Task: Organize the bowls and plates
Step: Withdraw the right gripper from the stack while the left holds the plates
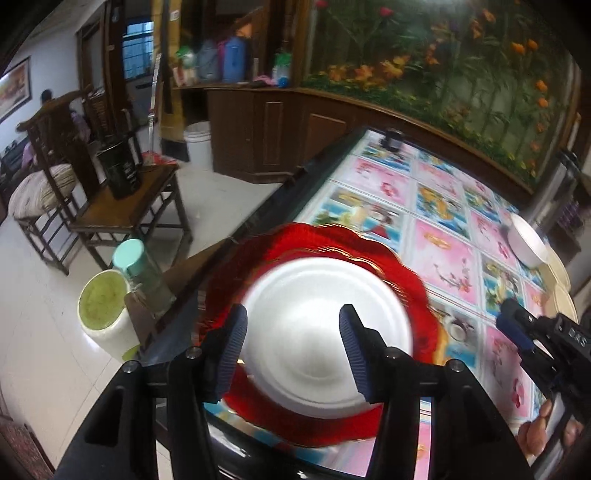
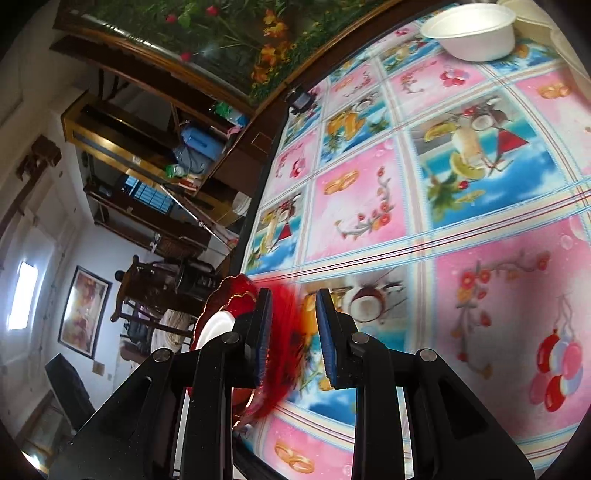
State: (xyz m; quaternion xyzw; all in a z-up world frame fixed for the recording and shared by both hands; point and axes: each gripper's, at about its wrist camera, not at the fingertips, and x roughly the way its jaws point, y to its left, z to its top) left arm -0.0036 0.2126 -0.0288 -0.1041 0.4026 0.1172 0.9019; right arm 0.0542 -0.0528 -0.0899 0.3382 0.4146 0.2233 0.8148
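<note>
Two grippers are mine here, and each has its own job. My left gripper [image 1: 293, 347] hangs with its fingers spread and nothing pinched; the white foam plate with moulded rings [image 1: 325, 336] lies below and between them, face up on the scalloped red glass plate with a gilt rim [image 1: 413, 288]. I judge the white plate has been set down there on purpose, to gather the flat pieces into one stack near the table's edge, and the spread fingers fit a release, not a grip. Neither blue ribbed pad [image 1: 232, 347] presses the white plate, as far as I can tell.

My right gripper [image 2: 293, 332] holds its fingers only narrowly parted, and the red plate's blurred rim runs up between them. I take it this hand is pinching the rim to steady or shift the stack, though the blur keeps me from being certain the pads bite.

Well beyond my right fingertips, at the far end of the picture-tiled plastic tablecloth [image 2: 498, 295], sits a white foam bowl [image 2: 472, 31], apart from the stack and probably next.
</note>
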